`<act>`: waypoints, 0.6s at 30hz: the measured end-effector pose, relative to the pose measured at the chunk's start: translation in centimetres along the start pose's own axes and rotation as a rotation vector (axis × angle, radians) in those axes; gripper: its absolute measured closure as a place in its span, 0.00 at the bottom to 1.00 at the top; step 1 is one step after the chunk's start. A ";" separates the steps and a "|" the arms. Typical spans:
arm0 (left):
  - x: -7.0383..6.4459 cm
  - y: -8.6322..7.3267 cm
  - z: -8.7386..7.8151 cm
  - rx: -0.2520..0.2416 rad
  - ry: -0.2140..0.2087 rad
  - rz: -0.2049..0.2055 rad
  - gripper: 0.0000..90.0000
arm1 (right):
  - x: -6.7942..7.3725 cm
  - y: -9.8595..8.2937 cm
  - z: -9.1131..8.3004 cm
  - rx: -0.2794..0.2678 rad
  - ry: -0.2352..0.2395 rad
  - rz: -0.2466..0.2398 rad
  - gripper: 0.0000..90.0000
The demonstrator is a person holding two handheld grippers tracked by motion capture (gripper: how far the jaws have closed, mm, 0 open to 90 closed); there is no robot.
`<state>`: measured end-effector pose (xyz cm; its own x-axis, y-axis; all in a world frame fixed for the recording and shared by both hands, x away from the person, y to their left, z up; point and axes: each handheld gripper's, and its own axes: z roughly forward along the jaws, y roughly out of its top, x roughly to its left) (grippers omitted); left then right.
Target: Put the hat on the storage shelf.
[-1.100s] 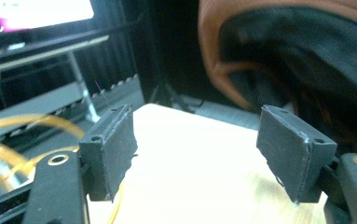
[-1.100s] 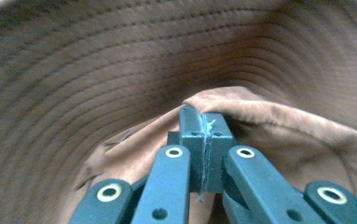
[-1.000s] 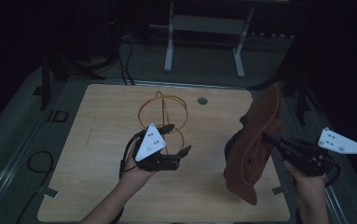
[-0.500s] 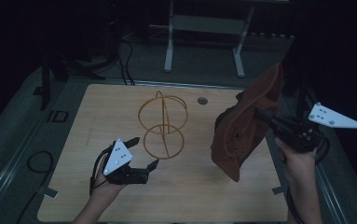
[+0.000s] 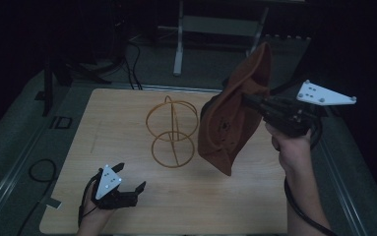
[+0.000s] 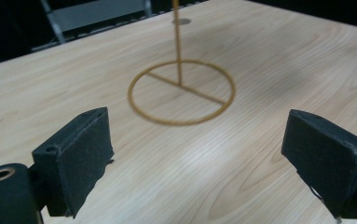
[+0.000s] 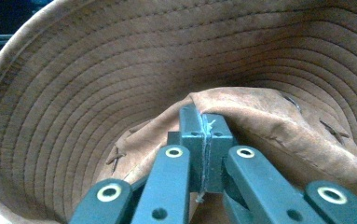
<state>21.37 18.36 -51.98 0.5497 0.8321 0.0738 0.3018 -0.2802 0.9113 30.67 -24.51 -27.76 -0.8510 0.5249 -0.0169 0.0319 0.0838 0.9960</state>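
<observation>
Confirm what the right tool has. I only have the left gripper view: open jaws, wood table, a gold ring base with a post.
Observer: The right tool is shut on a fold of a brown hat, held in the air to the right of the wire stand.
Operator: Hat touching the stand?
Observer: The high view shows a gap between them; the hat's lowest edge hangs above the table.
Operator: What's on top of that post?
Observer: An upright hoop, bare, nothing hanging on it.
Operator: Where's my left tool relative to it?
Observer: The left tool sits low near the front-left of the table, open, short of the stand's ring base.
</observation>
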 end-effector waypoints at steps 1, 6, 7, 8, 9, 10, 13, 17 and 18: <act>0.1 -0.4 0.0 0.000 0.003 -0.005 0.10 | 0.1 0.2 0.5 0.004 0.009 0.000 1.00; 0.5 -1.9 -0.3 0.024 0.030 -0.011 0.10 | 0.6 1.1 3.5 0.038 0.042 -0.010 1.00; 0.6 -2.1 -0.4 0.027 0.033 -0.008 0.10 | 0.7 1.3 4.1 0.045 0.049 -0.012 1.00; 0.8 -2.3 -0.5 0.029 0.038 -0.008 0.10 | 0.8 1.4 4.8 0.053 0.059 -0.011 1.00; 0.9 -2.4 -0.6 0.033 0.044 -0.006 0.10 | 1.0 1.5 5.6 0.059 0.063 -0.013 1.00; 1.0 -2.6 -0.7 0.030 0.048 -0.007 0.10 | 1.1 1.5 6.3 0.069 0.072 -0.013 1.00; 1.3 -2.9 -1.1 0.018 0.051 -0.017 0.10 | 1.3 1.6 8.7 0.100 0.087 -0.015 1.00; 1.6 -3.1 -1.4 -0.003 0.045 -0.030 0.10 | 1.6 1.5 11.9 0.142 0.106 -0.017 1.00; 1.6 -3.1 -1.5 -0.008 0.046 -0.037 0.10 | 1.7 1.4 12.7 0.152 0.111 -0.015 1.00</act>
<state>20.17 21.31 -54.10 0.5022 0.8628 0.0585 0.3146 -0.2453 0.9170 35.92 -12.78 -27.46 -0.9041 0.4271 -0.0136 0.0905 0.2225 0.9707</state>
